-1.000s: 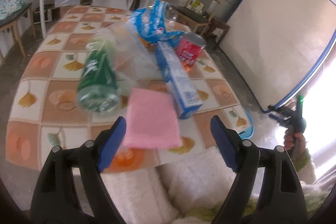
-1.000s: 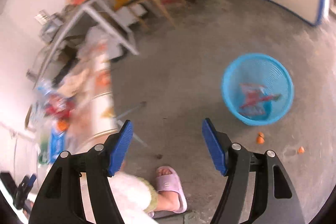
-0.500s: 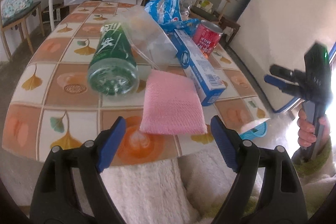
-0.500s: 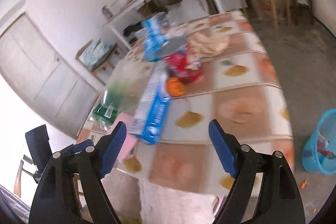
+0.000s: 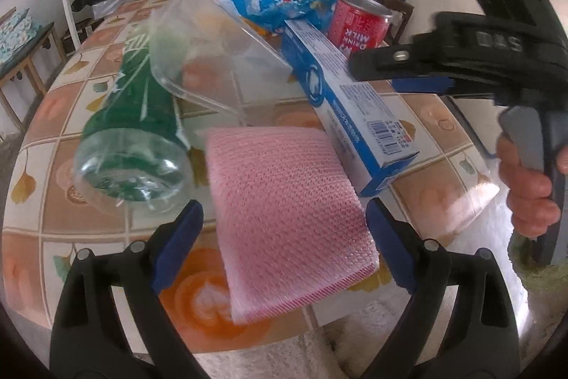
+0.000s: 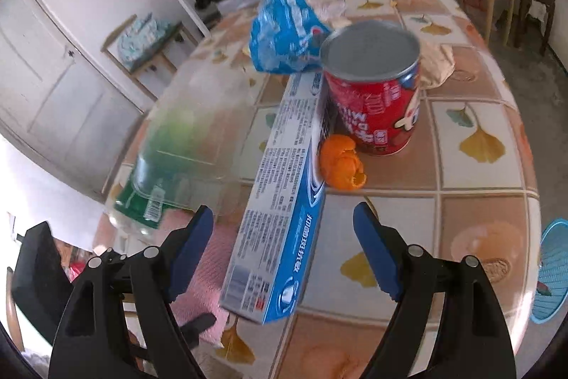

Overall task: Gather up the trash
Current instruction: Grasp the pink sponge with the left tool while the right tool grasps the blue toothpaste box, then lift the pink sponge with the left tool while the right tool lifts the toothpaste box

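A pink mesh pad lies near the table's front edge. My left gripper hangs just over it, its jaws opening, with the pad between the fingers and the pads not pressing on it. Beside the pad lie a green bottle, a clear plastic cup and a blue toothpaste box. My right gripper stands open above the near end of the toothpaste box. Behind the box are a red can, an orange peel and a blue wrapper.
The tiled table ends close in front of me. A blue basket with some trash stands on the floor at the right. A hand holds the right gripper over the table's right side. Chairs and a white side table stand behind.
The right gripper swung from above the floor and basket to over the table, onto the toothpaste box. The left gripper came down and closer to the pink pad, its jaws a little wider.
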A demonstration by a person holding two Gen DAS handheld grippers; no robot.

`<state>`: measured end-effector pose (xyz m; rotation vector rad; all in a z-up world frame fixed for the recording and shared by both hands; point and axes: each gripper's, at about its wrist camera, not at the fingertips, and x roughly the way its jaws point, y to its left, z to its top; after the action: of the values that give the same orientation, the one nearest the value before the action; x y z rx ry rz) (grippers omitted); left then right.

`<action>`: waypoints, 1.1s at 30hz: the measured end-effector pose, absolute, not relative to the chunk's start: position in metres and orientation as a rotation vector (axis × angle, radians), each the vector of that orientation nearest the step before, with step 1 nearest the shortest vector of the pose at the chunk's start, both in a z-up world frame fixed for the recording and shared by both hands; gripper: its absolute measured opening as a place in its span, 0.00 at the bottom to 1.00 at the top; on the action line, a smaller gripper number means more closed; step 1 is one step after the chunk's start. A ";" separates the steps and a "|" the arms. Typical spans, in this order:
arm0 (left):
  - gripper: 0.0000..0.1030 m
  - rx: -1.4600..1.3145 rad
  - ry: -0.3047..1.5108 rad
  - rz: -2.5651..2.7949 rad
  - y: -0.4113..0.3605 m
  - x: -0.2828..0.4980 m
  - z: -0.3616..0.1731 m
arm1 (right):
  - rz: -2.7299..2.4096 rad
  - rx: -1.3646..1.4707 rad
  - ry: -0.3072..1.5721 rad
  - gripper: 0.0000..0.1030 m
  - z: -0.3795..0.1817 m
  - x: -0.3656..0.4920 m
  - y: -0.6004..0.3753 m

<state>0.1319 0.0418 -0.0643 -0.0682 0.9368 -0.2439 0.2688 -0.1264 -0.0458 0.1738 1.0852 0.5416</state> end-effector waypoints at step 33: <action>0.77 -0.195 1.019 -0.205 0.040 0.111 -0.065 | 0.565 0.219 1.237 0.49 -0.077 0.245 -0.137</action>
<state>0.1107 0.0404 -0.0654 -0.1946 1.0186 -0.2054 0.2446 -0.1374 -0.0774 0.2189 1.2366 0.5645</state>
